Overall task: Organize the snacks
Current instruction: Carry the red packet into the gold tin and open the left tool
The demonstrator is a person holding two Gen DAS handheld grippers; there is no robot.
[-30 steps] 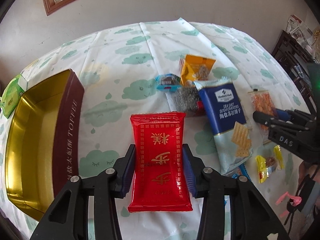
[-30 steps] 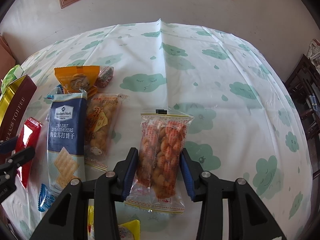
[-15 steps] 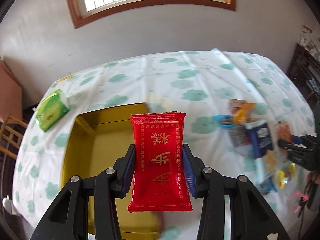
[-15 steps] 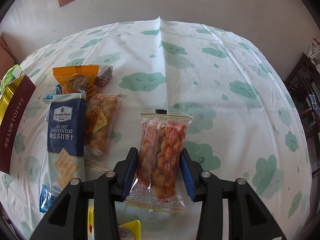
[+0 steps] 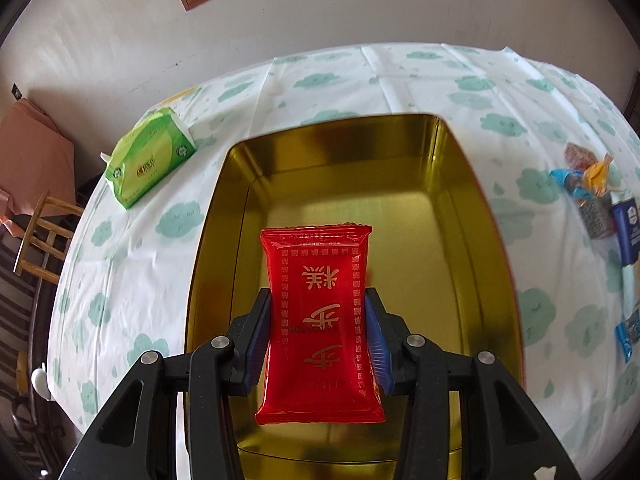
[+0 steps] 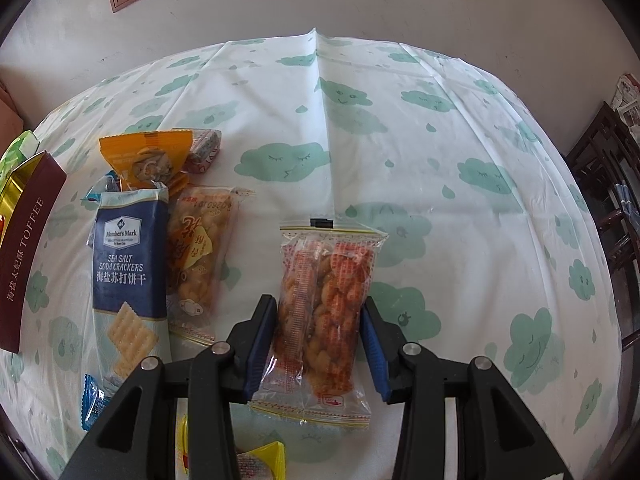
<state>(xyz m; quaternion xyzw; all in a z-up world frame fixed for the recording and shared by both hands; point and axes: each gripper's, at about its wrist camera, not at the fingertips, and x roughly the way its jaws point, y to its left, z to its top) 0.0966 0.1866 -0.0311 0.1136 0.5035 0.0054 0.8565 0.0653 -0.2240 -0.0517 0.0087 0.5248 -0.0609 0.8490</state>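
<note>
My left gripper [image 5: 318, 322] is shut on a red snack packet [image 5: 320, 320] with gold characters and holds it above the open gold tin [image 5: 452, 184]. The tin's inside looks bare. My right gripper [image 6: 320, 326] is shut on a clear packet of fried dough twists [image 6: 324, 312], held just above the tablecloth. To its left lie a blue soda cracker pack [image 6: 130, 268], an orange-labelled twist packet [image 6: 198, 252] and an orange snack bag [image 6: 144, 158]. The tin's maroon side [image 6: 24, 248] shows at the far left.
A green tissue pack [image 5: 150, 156] lies on the table left of the tin. Small wrapped snacks [image 5: 592, 192] lie right of the tin. Yellow and blue small packets [image 6: 260, 458] sit near my right gripper. A wooden chair [image 5: 40, 232] stands beyond the table's left edge.
My left gripper has carried the red packet leftward from the snack pile to above the tin and come closer to it. My right gripper has held still with the twist packet.
</note>
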